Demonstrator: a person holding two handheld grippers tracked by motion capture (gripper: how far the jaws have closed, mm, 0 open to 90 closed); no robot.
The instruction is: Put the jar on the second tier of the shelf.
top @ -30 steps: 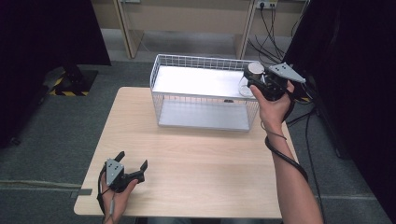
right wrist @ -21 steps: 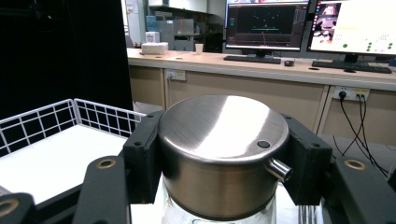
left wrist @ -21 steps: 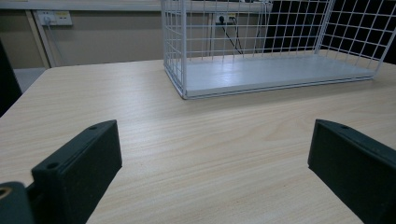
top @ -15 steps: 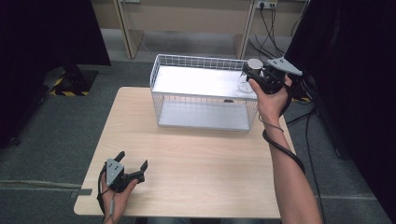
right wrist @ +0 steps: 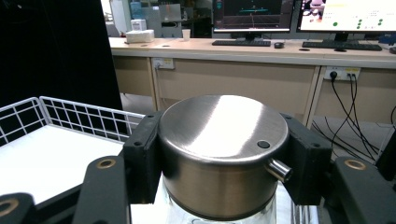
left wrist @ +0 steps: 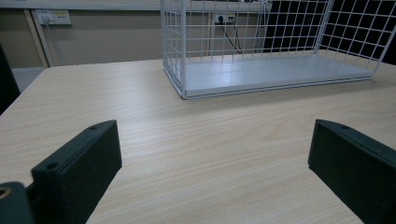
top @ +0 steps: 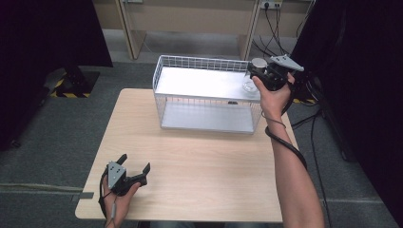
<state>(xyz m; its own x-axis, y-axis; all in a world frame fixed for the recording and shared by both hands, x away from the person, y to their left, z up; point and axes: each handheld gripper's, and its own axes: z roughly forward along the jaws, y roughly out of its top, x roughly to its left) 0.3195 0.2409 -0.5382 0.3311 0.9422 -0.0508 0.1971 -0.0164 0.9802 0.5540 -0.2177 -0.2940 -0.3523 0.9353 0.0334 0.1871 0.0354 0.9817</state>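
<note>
Carrying jar (top: 251, 80), clamped at its steel lid (right wrist: 223, 128) by right gripper (top: 264, 73), over basket (top: 164, 90) right end; next, lowering inside; left gripper (top: 134, 166) resting wide open on table (top: 214, 161).

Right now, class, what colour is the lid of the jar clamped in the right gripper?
Brushed silver metal; the lid shows best in the right gripper view.

We find no legible text, label or number anywhere; the monitors (right wrist: 299, 14) at the upper right of the right gripper view show graphics (too small and blurred to read).
</note>
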